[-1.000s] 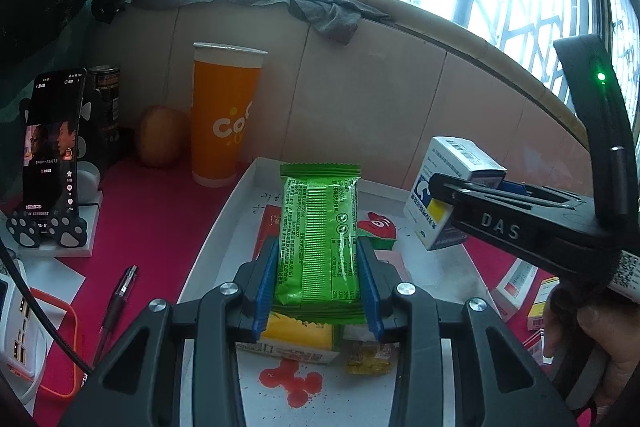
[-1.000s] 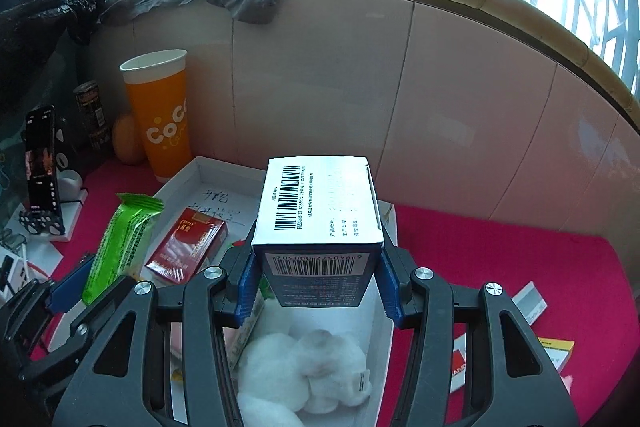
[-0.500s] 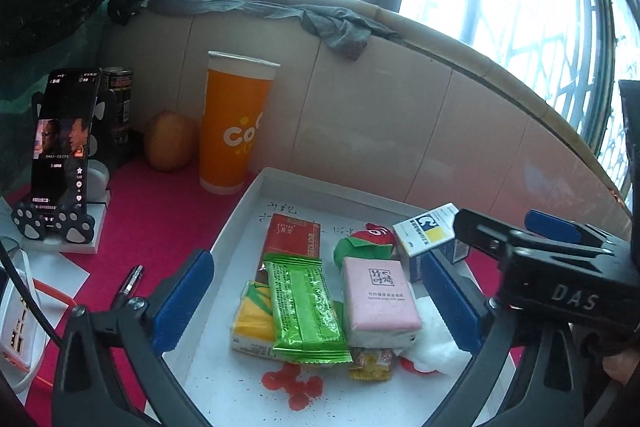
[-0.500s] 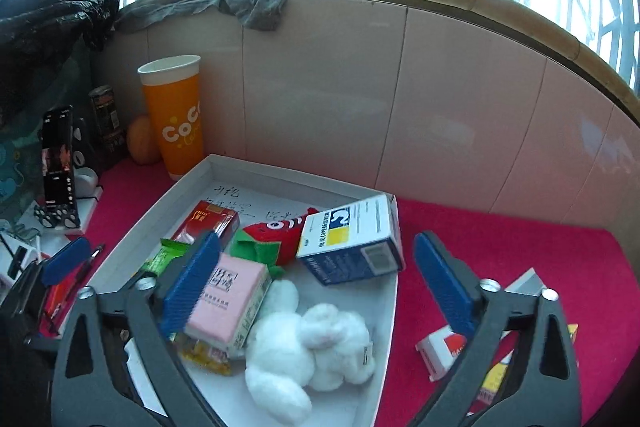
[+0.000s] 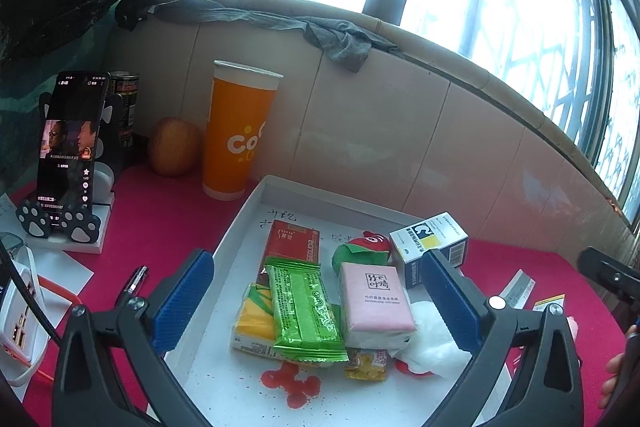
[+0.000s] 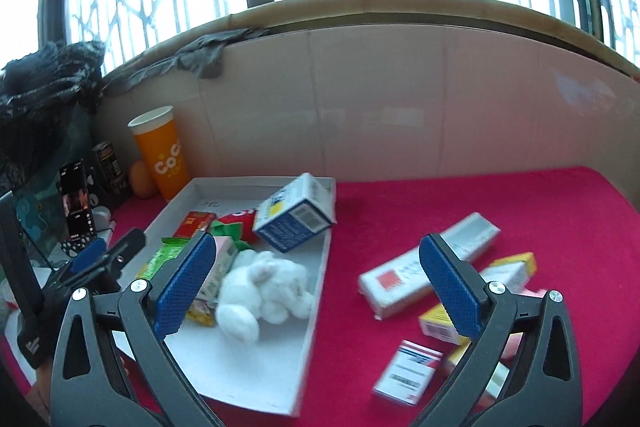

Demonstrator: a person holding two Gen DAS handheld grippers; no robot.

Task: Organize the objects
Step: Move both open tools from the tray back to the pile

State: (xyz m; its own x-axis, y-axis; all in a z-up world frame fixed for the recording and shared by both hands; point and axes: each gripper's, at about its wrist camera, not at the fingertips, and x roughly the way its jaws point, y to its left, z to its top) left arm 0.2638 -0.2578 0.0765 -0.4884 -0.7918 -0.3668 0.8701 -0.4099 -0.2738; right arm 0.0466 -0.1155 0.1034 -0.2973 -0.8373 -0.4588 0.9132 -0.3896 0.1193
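A white tray point(image 5: 240, 223) on the red cloth holds a green packet point(image 5: 306, 311) lying on a yellow packet point(image 5: 252, 323), a pink tissue pack point(image 5: 376, 303), a red box point(image 5: 294, 247), a red-green plush point(image 5: 362, 249) and a white plush point(image 6: 264, 287). A blue-white box point(image 6: 296, 213) rests tilted in the tray's far right corner. My left gripper point(image 5: 316, 259) hangs open above the tray, holding nothing. My right gripper point(image 6: 318, 241) is open and empty over the tray's right wall. Loose boxes lie to its right: a long white one point(image 6: 424, 263), a yellow one point(image 6: 512, 267) and a small white one point(image 6: 408, 371).
An orange paper cup point(image 5: 238, 135), an orange fruit point(image 5: 174, 147), dark cans point(image 5: 126, 103) and a phone on a paw stand point(image 5: 70, 151) stand left of the tray. A pen point(image 5: 134, 283) and a power strip point(image 5: 16, 311) lie nearer. A tiled wall closes the back.
Both grippers opened. The green packet dropped onto the items in the tray, and the blue-white box landed in the tray's far right corner. The right gripper swung right toward the loose boxes.
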